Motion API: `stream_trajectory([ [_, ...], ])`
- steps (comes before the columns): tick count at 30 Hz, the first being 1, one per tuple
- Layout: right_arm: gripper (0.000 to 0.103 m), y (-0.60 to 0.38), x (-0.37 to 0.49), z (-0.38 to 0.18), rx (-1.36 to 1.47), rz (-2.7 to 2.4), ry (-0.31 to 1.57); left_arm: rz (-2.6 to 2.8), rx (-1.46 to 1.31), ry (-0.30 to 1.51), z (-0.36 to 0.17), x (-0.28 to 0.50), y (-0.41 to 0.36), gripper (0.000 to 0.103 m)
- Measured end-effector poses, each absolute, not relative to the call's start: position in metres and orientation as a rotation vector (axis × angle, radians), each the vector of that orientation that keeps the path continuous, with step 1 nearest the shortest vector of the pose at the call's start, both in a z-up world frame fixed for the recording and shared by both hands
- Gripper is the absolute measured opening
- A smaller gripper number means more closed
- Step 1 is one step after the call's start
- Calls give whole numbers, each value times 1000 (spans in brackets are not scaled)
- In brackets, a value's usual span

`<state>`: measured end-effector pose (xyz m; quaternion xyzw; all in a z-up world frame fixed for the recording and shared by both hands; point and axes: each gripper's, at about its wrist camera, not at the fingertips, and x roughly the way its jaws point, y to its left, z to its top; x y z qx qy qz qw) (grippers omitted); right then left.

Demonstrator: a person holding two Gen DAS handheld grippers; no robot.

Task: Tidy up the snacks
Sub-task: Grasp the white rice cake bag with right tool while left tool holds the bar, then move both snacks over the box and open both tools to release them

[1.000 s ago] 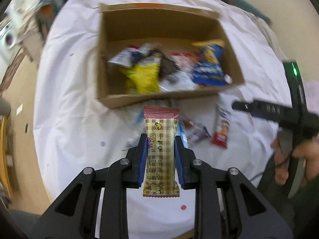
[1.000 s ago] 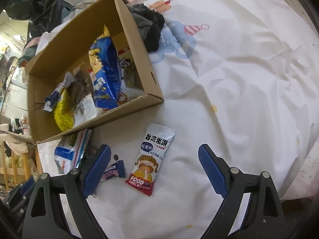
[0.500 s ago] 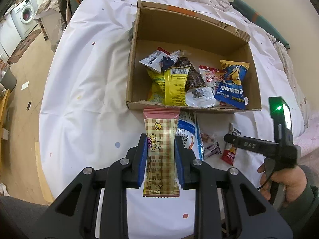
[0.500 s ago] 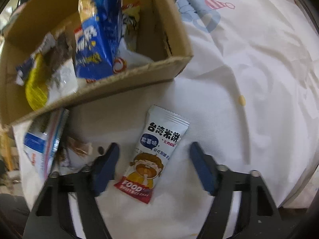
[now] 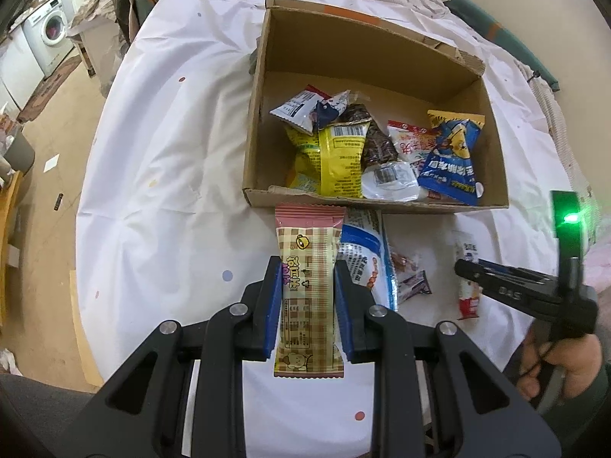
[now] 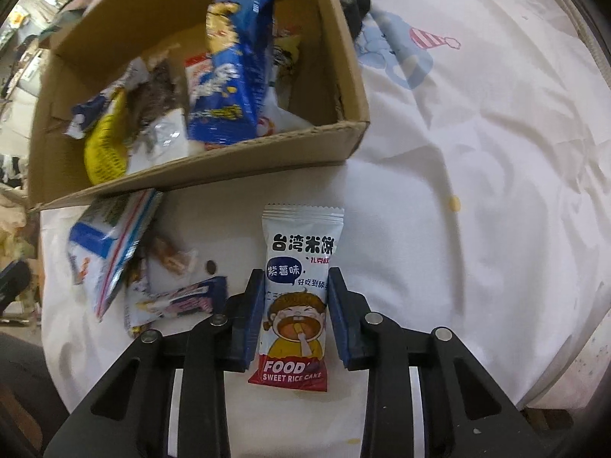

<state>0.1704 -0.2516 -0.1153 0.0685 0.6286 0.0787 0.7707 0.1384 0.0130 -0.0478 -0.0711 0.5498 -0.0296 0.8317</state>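
left hand-held gripper (image 5: 305, 297) is clamped on a pink plaid snack bar (image 5: 308, 290), just short of the cardboard box (image 5: 382, 202) on the bed (image 5: 160, 175).

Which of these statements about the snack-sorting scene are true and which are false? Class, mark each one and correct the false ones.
1. The left tongs grip a pink-topped checked snack bar. True.
2. The cardboard box has no snacks in it. False: several packets lie inside, among them a yellow packet and a blue bag.
3. The sweet rice cake packet lies between the fingers of the right tongs, which are closing on it. True.
4. The rice cake packet lies inside the box. False: it lies on the white sheet, in front of the box.
5. A green light glows on the right-hand device. True.
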Motion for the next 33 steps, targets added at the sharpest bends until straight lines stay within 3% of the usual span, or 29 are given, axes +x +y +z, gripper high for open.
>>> stream_trajectory([
  [18,34,-214,137,-25,209,545,1071,185,-257,1072,-53,135,66,22],
  [33,34,-234,154,17,353,581,843,201,-255,888,-1,149,65,22],
])
